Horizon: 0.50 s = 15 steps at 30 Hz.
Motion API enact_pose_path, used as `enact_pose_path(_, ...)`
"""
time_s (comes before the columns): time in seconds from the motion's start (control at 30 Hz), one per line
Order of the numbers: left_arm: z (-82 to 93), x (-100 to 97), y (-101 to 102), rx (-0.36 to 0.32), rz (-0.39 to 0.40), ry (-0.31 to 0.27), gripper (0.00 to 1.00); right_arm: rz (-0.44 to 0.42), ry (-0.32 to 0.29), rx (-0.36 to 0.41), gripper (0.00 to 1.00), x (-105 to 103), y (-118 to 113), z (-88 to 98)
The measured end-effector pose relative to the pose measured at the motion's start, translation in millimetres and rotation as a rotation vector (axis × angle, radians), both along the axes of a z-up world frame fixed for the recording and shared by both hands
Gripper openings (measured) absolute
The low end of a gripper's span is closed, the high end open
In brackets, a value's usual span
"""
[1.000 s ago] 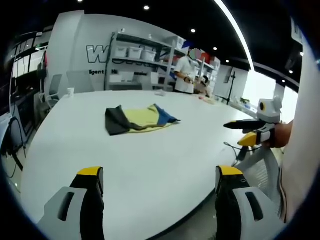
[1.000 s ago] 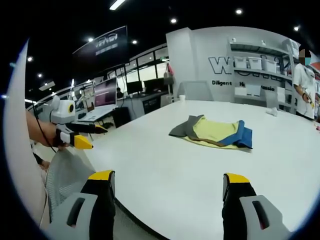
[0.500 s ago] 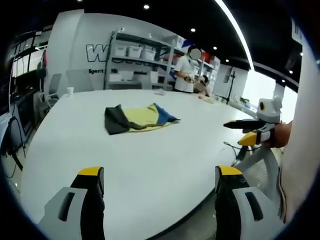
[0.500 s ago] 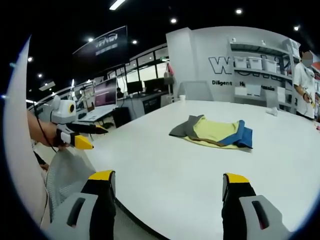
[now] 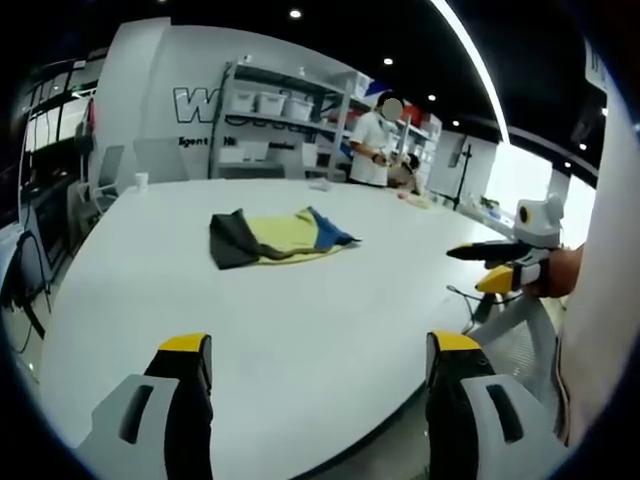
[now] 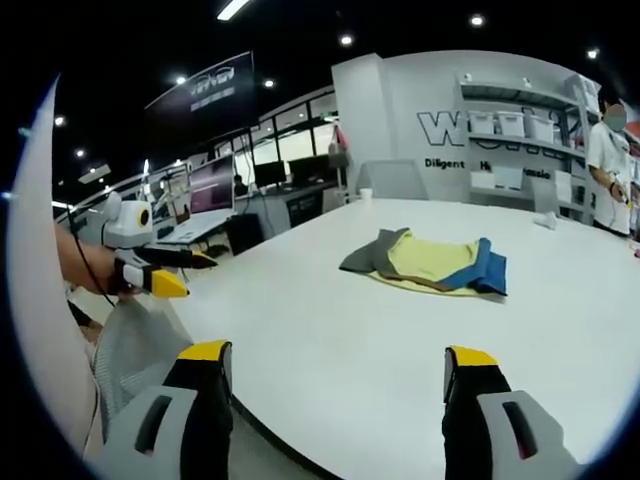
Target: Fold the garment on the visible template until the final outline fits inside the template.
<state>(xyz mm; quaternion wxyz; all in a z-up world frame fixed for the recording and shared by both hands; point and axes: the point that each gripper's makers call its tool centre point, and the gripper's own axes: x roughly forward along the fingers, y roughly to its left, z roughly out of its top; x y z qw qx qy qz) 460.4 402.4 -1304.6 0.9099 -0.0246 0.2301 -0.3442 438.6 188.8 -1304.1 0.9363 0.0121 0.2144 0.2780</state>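
Garment [image 5: 275, 238] lain crumpled on white table [image 5: 300, 330], seen at 12 o'clock beyond both grippers, left gripper [image 5: 310, 365] held spread and empty over near table edge, right gripper [image 6: 340, 370] likewise spread, nothing pinched.

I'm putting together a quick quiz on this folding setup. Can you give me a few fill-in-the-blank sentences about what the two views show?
1. The garment lies on a large ____ table.
2. The middle panel of the garment is ____, between a dark grey part and a blue part.
3. Both the left gripper and the right gripper have their jaws ____.
4. The fingers have ____ tips.

Missing words: white; yellow; open; yellow
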Motion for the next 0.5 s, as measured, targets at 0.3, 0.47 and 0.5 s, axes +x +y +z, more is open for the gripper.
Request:
enact_pose_path(0.3,0.7,0.7,-2,0.000,-0.020,0.016,0.82,0.004,0.011,0.008,0.83,7,-5,0.0)
enact_pose_path(0.47,3.2,6.6,-5,0.000,-0.036,0.022,0.79,0.007,0.009,-0.001,0.78,18,-9,-1.9)
enact_pose_path(0.5,3.5,8.7,-5,0.001,-0.041,0.022,0.79,0.007,0.009,-0.002,0.78,20,-10,-2.5)
